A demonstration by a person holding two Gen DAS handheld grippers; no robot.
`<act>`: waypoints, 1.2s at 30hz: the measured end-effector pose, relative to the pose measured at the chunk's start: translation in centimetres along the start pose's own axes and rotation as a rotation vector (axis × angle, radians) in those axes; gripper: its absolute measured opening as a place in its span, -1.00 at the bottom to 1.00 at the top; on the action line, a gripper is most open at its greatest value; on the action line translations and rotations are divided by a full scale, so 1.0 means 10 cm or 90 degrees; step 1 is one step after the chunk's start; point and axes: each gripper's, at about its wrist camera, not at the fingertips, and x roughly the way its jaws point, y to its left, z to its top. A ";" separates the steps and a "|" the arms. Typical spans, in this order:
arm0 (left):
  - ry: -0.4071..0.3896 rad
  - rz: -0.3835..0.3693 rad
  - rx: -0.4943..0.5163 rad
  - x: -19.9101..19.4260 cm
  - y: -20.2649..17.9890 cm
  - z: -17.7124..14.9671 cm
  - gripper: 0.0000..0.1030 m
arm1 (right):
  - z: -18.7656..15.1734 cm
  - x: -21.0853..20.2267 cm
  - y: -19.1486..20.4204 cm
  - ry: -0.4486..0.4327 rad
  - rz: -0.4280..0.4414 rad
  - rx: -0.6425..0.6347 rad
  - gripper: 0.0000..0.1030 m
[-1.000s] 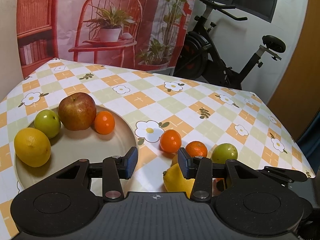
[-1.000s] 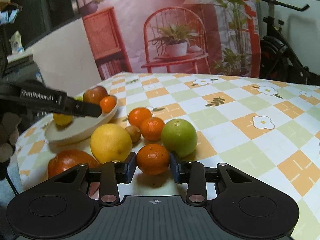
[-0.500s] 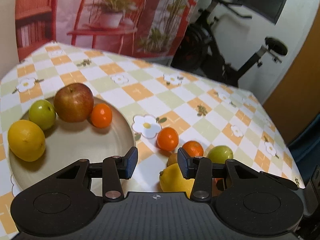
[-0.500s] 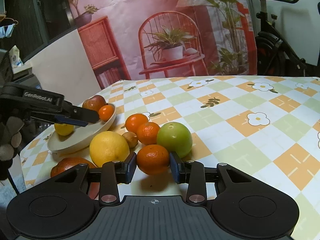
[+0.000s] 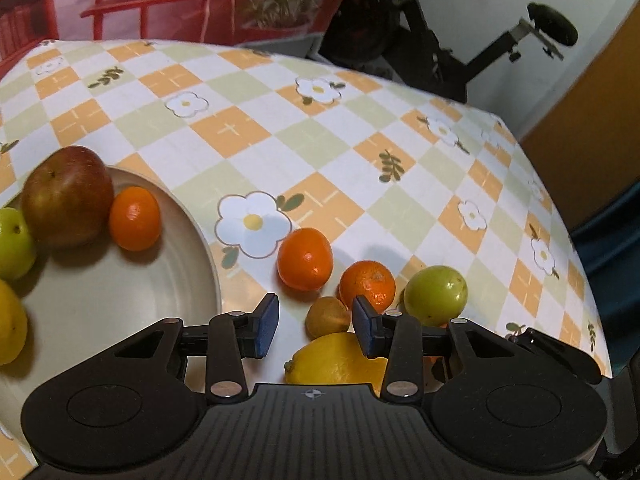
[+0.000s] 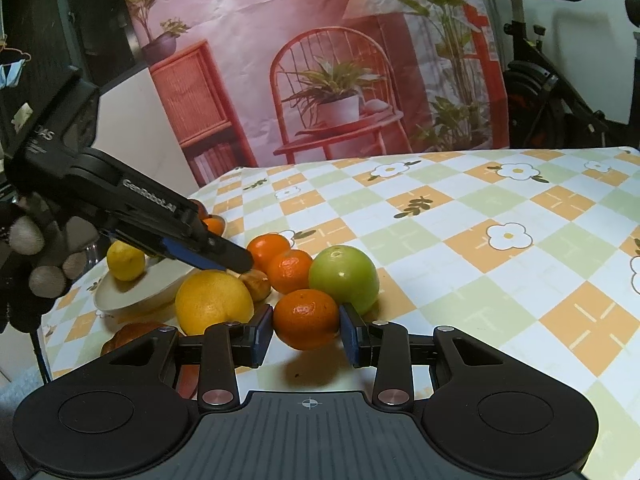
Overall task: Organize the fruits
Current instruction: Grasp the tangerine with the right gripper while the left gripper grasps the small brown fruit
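Right gripper [image 6: 306,334] clenched on a tangerine [image 6: 306,319]

Left gripper [image 5: 315,328] hangs released, jaws just closing on nothing; it hides much of the lemon [image 5: 340,360], and the plate [image 5: 120,300] is cut off.

Warm, dimmish indoor light, soft shadows under fruit, glints on skins, fisheye bending at blurred edges.

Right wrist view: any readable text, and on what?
"GenRobot.AI": white lettering along the side of the left gripper.
Second white print on the same gripper's body, upper left: blurred, not readable.
Fruit, plate and tablecloth: no text.
Left wrist view: no text.
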 end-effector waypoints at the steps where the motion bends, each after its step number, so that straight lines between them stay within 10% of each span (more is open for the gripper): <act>1: 0.005 0.000 0.006 0.02 -0.02 0.01 -0.17 | 0.00 0.00 0.00 0.000 0.001 0.001 -0.35; 11: 0.025 -0.008 0.033 0.15 -0.09 0.03 -0.20 | 0.00 0.00 -0.01 -0.001 0.001 0.003 -0.35; 13: 0.022 -0.014 0.035 0.15 -0.11 0.03 -0.49 | 0.00 0.00 -0.01 0.000 0.001 0.003 -0.35; 36: -0.007 -0.014 0.037 0.07 -0.12 0.04 -0.46 | 0.00 0.00 -0.01 -0.001 0.002 0.004 -0.35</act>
